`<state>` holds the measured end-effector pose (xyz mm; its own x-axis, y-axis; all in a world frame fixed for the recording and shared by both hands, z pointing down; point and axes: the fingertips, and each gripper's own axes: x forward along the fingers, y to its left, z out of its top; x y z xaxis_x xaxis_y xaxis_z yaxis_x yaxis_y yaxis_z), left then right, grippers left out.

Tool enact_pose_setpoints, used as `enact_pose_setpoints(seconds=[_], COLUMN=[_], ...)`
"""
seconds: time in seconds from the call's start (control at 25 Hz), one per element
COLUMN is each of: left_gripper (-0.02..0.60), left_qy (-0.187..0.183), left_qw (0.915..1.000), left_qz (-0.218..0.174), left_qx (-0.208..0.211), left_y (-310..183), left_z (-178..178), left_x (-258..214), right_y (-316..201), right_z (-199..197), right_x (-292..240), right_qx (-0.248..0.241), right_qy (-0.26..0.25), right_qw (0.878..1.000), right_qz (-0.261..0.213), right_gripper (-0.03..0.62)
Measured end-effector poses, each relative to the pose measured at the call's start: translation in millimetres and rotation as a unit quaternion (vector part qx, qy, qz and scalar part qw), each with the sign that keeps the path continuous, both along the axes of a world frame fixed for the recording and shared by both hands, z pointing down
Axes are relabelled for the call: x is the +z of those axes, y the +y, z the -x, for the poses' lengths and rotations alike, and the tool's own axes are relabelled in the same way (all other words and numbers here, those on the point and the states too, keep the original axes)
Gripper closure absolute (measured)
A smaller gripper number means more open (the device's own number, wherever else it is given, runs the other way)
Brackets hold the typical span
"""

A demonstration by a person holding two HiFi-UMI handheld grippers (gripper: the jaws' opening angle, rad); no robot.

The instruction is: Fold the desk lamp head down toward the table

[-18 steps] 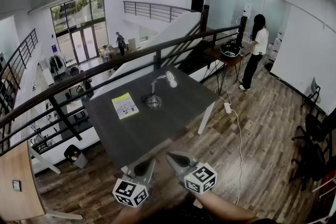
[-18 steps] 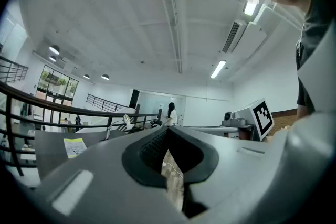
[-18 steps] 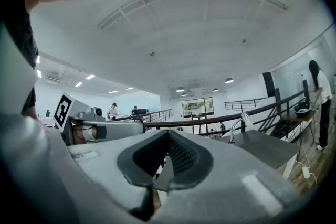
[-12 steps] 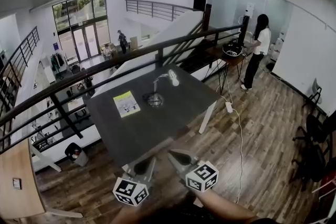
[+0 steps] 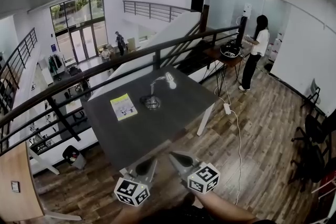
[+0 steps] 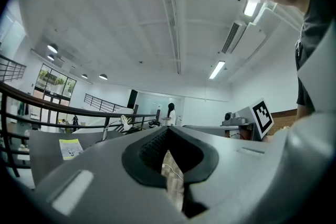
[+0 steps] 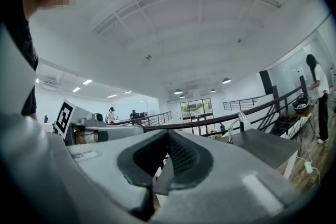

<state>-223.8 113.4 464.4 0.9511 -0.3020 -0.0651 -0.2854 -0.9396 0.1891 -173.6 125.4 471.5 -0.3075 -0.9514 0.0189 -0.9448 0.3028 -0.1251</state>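
Dark grey table (image 5: 157, 134), white legs, stands on wood-plank floor (image 5: 257, 139). Desk lamp (image 5: 153, 102): round base on top, just past centre toward 12 o'clock; head raised off top, at 1 o'clock from base. Yellow-green booklet (image 5: 124, 106) lies flat at 9 o'clock of base, near, not touching. White power strip (image 5: 227, 108) on floor, 3 o'clock of table.

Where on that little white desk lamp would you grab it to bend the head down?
Probably the lamp head, or the thin neck right behind it, reached from above on the near side. The neck arches up from the round base and the head juts out at its free end, so pushing there should bend it easiest.
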Motion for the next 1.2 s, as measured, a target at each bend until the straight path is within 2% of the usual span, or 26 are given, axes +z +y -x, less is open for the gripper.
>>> enact_pose_setpoints(seconds=[0.28, 0.48, 0.72, 0.96, 1.12, 1.2], left_gripper=[0.580, 0.580, 0.580, 0.580, 0.580, 0.580], left_qy=[0.000, -0.006, -0.009, -0.018, -0.012, -0.013], left_qw=[0.9999, 0.9995, 0.9996, 0.9997, 0.9998, 0.9998], left_qz=[0.007, 0.024, 0.016, 0.012, 0.013, 0.013], left_qx=[0.012, 0.018, 0.019, 0.013, 0.002, 0.003], left_y=[-5.6, -14.6, -30.9, -36.4, -44.9, -47.2], left_z=[-32.5, -65.0, -125.9, -188.2, -220.9, -234.7], left_x=[2.1, 14.3, 15.8, 17.1, 12.8, 10.3], right_y=[-3.0, -9.1, -22.8, -31.9, -36.7, -40.2], right_z=[-28.6, -63.1, -121.1, -180.5, -199.1, -203.7], right_x=[1.7, 7.2, 12.6, 6.1, -1.6, -6.0], right_qx=[0.003, 0.003, -0.001, -0.025, -0.040, -0.053], right_qy=[-0.001, 0.001, -0.007, -0.010, 0.027, 0.026], right_qw=[1.000, 1.000, 1.000, 1.000, 0.999, 0.998], right_qz=[0.001, 0.005, 0.003, 0.004, -0.002, -0.005], right_gripper=[0.592, 0.592, 0.592, 0.592, 0.592, 0.591])
